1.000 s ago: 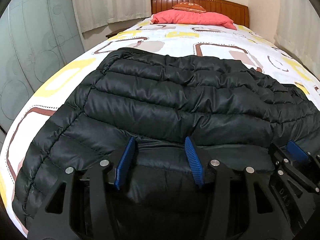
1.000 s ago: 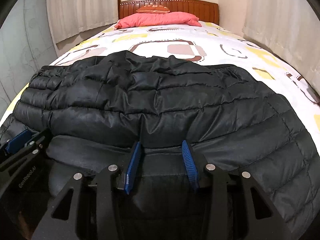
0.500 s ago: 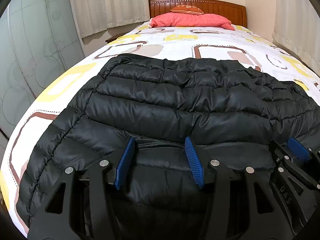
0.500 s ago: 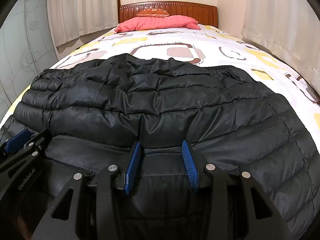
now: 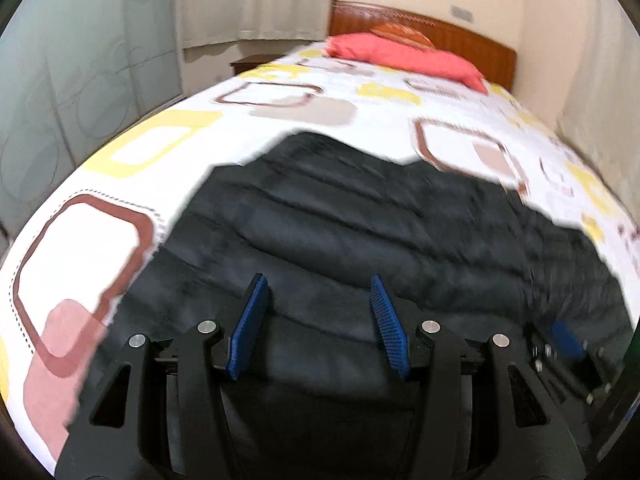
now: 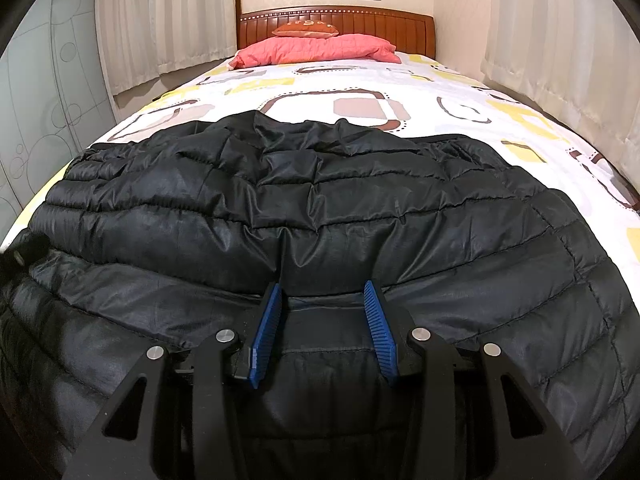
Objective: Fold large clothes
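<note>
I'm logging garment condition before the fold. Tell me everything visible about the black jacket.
The black jacket is a puffy quilted garment of shiny, nylon-looking fabric with horizontal stitched channels. It lies spread and rumpled across the foot of the bed, near edge doubled over. Both grippers, left and right, hang over it with jaws apart.

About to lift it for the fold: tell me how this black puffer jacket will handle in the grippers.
The black puffer jacket is probably floppy: its quilted panels crumple and drape over the bed. Its shiny shell hints it may slip between the right gripper pads. Its puffed filling suggests it is light for its bulk.
</note>
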### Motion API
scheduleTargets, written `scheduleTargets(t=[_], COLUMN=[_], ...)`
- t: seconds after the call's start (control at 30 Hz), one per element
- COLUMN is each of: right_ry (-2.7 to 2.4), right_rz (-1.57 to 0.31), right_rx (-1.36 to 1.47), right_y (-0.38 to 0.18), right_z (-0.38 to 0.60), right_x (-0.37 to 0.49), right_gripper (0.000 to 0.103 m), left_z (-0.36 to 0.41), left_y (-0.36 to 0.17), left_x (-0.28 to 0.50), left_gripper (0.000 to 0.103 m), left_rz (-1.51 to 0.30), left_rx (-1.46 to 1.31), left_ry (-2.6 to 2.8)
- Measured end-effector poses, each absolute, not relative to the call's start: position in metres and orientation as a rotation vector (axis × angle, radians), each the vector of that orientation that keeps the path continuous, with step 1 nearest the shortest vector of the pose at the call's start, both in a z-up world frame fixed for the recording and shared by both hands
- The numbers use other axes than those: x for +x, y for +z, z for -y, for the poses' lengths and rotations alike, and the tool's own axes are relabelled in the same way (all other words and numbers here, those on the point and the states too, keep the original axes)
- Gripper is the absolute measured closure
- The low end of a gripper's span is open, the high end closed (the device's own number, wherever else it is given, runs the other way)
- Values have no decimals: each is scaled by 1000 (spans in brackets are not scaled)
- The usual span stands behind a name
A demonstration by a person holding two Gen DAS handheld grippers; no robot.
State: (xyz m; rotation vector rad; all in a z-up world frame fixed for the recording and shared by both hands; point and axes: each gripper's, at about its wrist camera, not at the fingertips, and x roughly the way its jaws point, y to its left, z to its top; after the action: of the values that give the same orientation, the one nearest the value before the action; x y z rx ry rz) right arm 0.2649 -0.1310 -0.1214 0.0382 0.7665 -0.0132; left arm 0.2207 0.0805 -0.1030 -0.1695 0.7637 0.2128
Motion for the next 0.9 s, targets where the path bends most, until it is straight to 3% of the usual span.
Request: scheduleTargets(t=[0.1,0.2,0.5,0.67,0.9], right_ry=[-14,-13,-13,-11,-8], right_rz=[-767,-766,-766,-765,-763], right_rx=[38,38,39,43,48], right_y=[-121,-121,-122,-122,-122], right_z=[131,131,131,130,130], right_x=[265,265,265,265,266], right_gripper=[59,59,59,59,59], left_z=[-117,-156,-233,-223,-227], left_y=[-94,-94,-157,-162,-166], left_x=[224,226,217,215,205], left_gripper=[22,15,13,11,10], left_rz=[-742,-746,-855,-903,-907], left_rx=[-257,-338,-965,-835,-936], left_ry=[224,247,136,69,78])
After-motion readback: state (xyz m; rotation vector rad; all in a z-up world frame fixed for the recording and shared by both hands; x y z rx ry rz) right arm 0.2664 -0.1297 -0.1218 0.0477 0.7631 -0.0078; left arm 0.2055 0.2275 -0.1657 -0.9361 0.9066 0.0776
